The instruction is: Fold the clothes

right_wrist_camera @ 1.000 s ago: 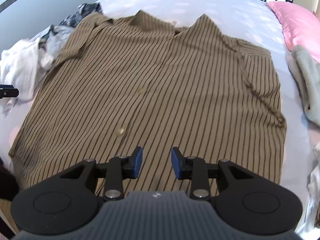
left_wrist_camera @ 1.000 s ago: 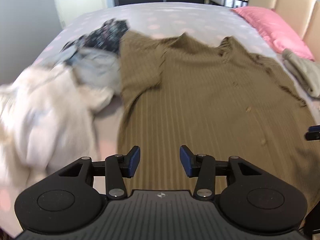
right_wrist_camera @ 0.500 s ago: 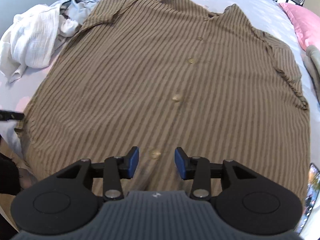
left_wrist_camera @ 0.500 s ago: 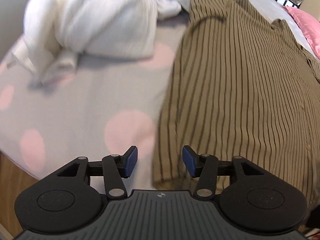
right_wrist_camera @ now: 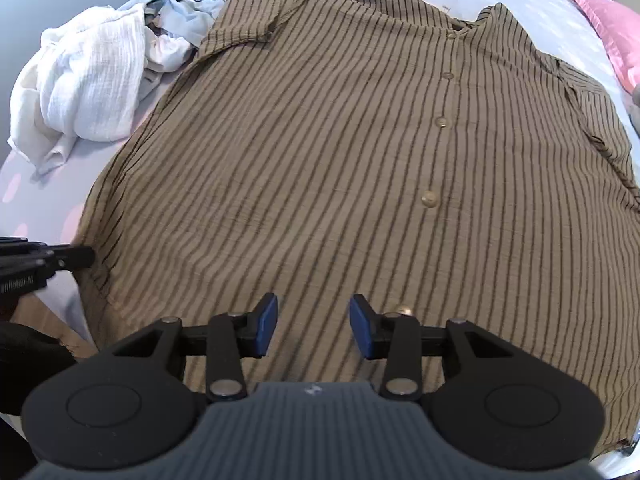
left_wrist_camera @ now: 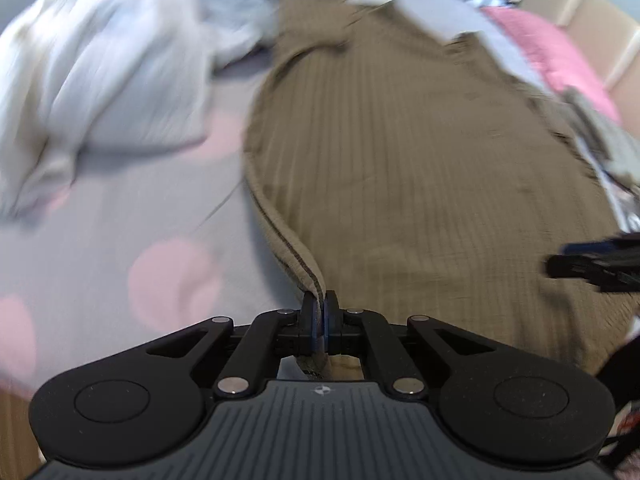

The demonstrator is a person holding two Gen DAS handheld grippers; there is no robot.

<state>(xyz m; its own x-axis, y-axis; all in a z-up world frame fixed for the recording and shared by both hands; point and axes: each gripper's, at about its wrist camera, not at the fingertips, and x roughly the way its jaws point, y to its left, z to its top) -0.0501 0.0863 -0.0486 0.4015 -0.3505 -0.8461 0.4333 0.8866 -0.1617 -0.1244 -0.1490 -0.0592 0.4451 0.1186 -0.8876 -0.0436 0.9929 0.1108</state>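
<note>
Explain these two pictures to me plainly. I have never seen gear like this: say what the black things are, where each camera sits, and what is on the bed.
The black things are hand-held two-finger grippers, one per hand, each carrying a camera that looks along its fingers. In the blurry left view, the left gripper is shut on the corner of the brown striped shirt. In the sharp right view, the right gripper hangs open above the shirt's lower hem. The shirt lies spread on the bed, buttons up. Beside it are a crumpled white garment and a pink pillow.
</note>
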